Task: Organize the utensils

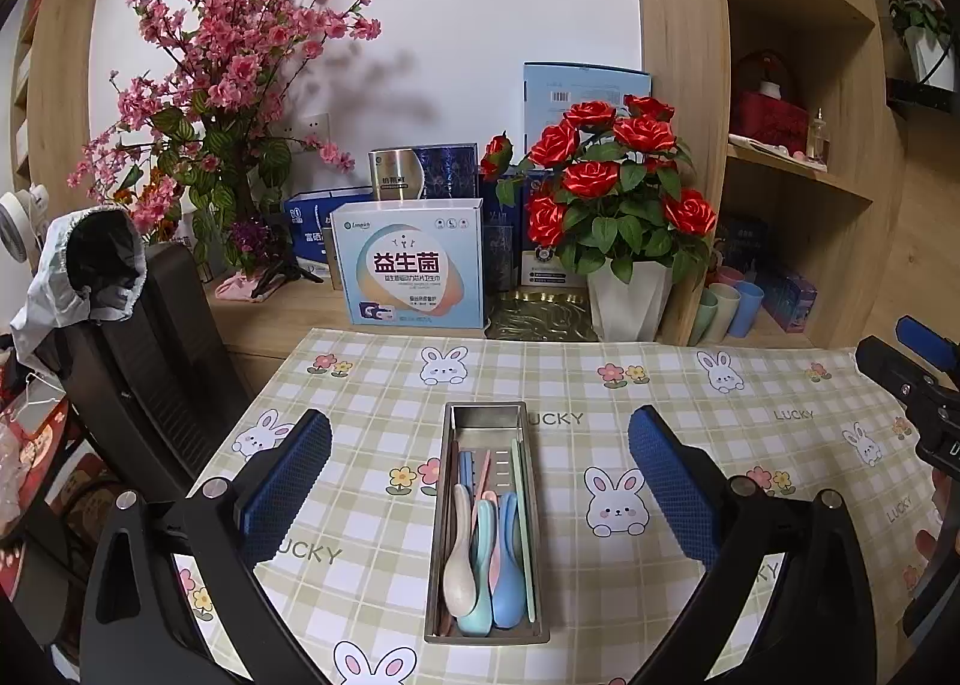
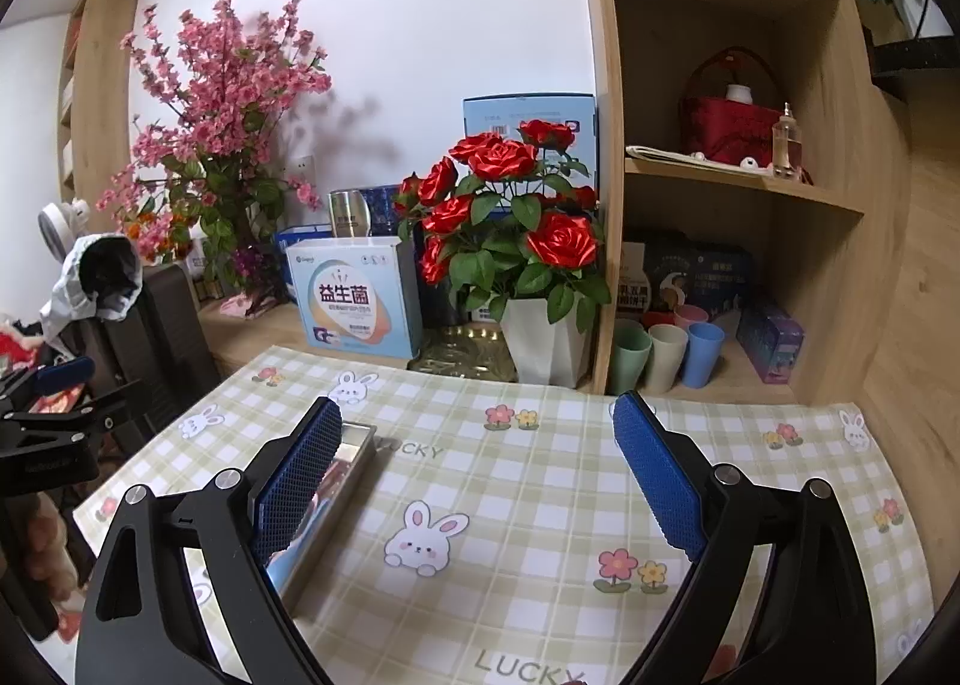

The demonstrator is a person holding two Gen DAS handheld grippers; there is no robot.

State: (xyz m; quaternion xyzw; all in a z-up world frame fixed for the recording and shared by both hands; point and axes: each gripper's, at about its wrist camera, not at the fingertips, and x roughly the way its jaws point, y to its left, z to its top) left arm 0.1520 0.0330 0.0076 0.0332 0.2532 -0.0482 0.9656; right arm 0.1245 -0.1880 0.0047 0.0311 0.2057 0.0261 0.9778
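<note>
Both tongs gape wide, holding nothing: left gripper (image 1: 480, 496) straddles the steel tray (image 1: 487, 634); right gripper (image 2: 477, 481), tray at nine o'clock.

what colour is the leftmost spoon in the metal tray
Cream white spoon, clearest in the left wrist view.

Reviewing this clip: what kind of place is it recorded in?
Likely a home living or study room: a table under a green checked bunny-print tablecloth, light wooden wall shelving holding pastel plastic cups, and a white-potted red artificial rose bouquet.
</note>
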